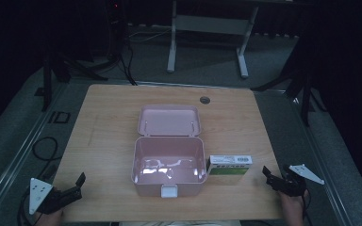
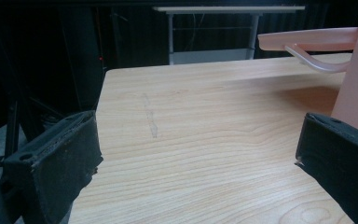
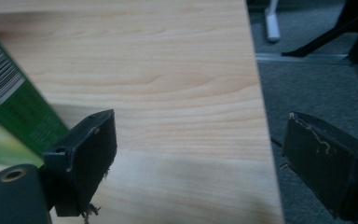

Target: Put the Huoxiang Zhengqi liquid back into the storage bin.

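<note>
Nothing seems done yet: pink box [image 1: 168, 160] stands open and apparently empty, carton [image 1: 229, 165] beside it, both grippers' jaws apart.

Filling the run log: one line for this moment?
left gripper open | right gripper open | pink box open, empty | green carton beside it

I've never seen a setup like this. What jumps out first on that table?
A pink box sits in the middle of the wooden table, its lid flipped open behind it and nothing visible inside. A green and white carton lies beside its right wall. At the near corners wait the left tool and right tool, both open.
</note>
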### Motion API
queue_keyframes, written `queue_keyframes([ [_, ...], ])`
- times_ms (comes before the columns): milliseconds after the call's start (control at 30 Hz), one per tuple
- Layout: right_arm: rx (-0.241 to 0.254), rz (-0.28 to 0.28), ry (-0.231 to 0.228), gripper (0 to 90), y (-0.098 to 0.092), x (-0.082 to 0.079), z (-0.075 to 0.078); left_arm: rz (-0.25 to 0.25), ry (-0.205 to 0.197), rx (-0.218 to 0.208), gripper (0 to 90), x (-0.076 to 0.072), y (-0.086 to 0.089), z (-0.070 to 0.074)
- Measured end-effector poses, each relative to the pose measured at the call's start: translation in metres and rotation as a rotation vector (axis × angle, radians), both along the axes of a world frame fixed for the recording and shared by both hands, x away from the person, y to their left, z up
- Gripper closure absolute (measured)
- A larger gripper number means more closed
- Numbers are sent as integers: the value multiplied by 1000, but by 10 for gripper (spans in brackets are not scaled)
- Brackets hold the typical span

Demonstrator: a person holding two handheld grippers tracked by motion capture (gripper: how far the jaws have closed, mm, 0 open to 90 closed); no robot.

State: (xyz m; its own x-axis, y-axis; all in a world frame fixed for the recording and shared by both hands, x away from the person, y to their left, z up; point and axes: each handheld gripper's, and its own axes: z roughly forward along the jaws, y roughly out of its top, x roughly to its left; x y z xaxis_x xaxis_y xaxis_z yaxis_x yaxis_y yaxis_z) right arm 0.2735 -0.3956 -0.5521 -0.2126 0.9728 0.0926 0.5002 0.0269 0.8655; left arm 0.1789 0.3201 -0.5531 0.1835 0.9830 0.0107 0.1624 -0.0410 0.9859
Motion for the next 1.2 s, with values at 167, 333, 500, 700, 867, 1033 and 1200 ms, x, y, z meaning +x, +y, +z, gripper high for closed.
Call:
queue_keyframes([
  [167, -29, 97, 38, 101, 3, 1, 2, -4, 3, 0, 0, 1, 0, 0],
  [333, -68, 251, 107, 101, 2, 4, 7, -9, 6, 0, 1, 1, 0, 0],
  [500, -126, 422, 187, 101, 1, 10, 12, -15, 10, -1, 0, 1, 0, 0],
  [700, -169, 596, 269, 101, 8, 10, 18, -18, 13, -1, 0, 1, 1, 0],
  [867, -226, 710, 348, 101, 13, 9, 23, -20, 14, 0, 1, 1, 0, 0],
  [1033, -319, 791, 395, 121, 21, 7, 27, -21, 15, 2, 0, 1, 0, 0],
  [1200, -401, 858, 447, 124, 30, 7, 32, -24, 16, 2, 0, 1, 1, 0],
])
